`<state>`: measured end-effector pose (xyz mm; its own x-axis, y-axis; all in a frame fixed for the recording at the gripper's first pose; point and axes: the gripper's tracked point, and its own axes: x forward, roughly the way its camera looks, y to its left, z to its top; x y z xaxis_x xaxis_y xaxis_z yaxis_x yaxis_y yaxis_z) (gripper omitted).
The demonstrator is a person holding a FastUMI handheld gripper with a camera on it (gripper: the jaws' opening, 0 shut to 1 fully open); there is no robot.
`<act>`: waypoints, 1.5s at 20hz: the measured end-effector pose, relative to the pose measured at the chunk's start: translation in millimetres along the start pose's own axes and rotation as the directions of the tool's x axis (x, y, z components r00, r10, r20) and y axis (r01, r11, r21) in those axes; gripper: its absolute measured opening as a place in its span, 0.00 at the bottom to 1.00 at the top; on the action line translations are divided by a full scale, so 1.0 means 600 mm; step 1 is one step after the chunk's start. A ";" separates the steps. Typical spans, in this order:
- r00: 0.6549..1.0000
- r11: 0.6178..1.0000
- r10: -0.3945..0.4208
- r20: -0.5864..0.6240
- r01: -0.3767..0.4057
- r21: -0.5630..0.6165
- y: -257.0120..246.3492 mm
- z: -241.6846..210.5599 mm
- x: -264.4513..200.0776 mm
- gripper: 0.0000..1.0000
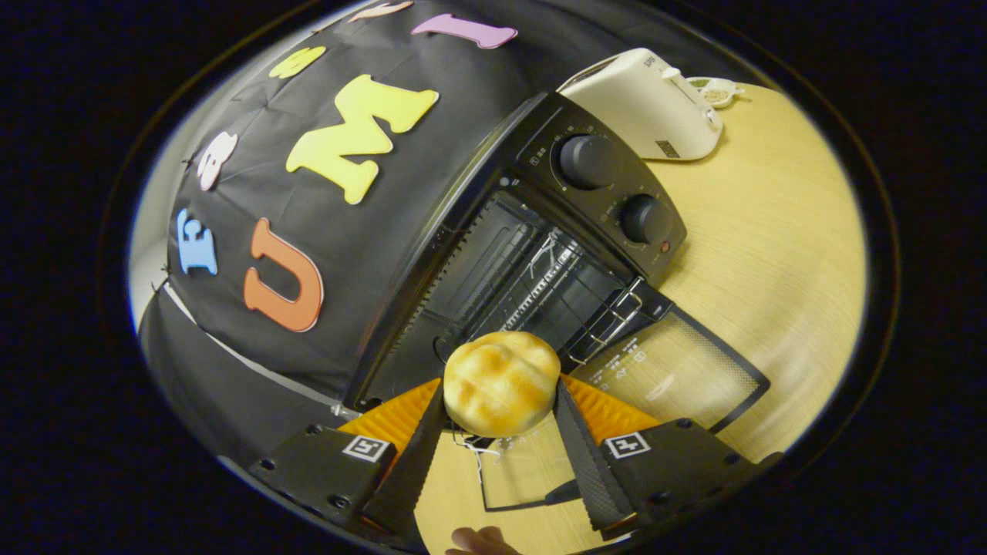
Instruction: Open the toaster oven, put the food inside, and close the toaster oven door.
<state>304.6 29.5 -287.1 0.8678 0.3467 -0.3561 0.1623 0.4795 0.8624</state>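
The desk (771, 254) carries the oven (532, 254), which is seen tilted in the gripper view, with its door (678, 370) already swung down and lying flat in front of the cavity. A wire rack (570, 293) is seen inside, its front edge drawn slightly out over the hinge. Two knobs (590, 162) sit on the panel beside the cavity, and a white toaster (648, 104) stands beyond the oven.

The gripper (500, 408) is clamped on the bun (501, 381), which is held between both fingers just ahead of the open cavity and above the near part of the door. A fingertip of the person (478, 539) shows beneath the gripper.

The step in hand is judged to be the placing of the bun. It is best done by carrying the bun straight forward, level with the rack and clear of the cavity's upper lip, so that the soft crust is not scraped. The bun should be lowered until it rests on the wires before the fingers are parted; if it is released early, it may roll onto the door. The squeeze should be kept light, since the bun is likely to dent. The fingers should then be drawn back along the same line, so that the rack is not snagged, and only afterwards should the door be lifted.
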 end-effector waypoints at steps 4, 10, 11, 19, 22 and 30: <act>0.996 0.995 0.001 0.088 0.008 -0.102 0.011 0.031 0.026 0.86; 0.998 0.978 0.005 0.070 0.010 -0.210 0.032 0.004 0.099 0.87; 0.997 0.973 0.001 0.076 0.016 -0.231 0.033 0.005 0.109 0.87; 0.981 0.903 -0.054 0.186 0.127 -0.410 0.008 0.038 0.148 0.90; 0.976 0.889 -0.065 0.209 0.152 -0.432 0.006 0.042 0.141 0.95; 0.983 0.859 -0.090 0.157 0.156 -0.488 -0.014 0.018 0.058 0.98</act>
<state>338.4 28.9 -302.6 0.9128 0.1710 -0.3710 0.0461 0.8592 0.5095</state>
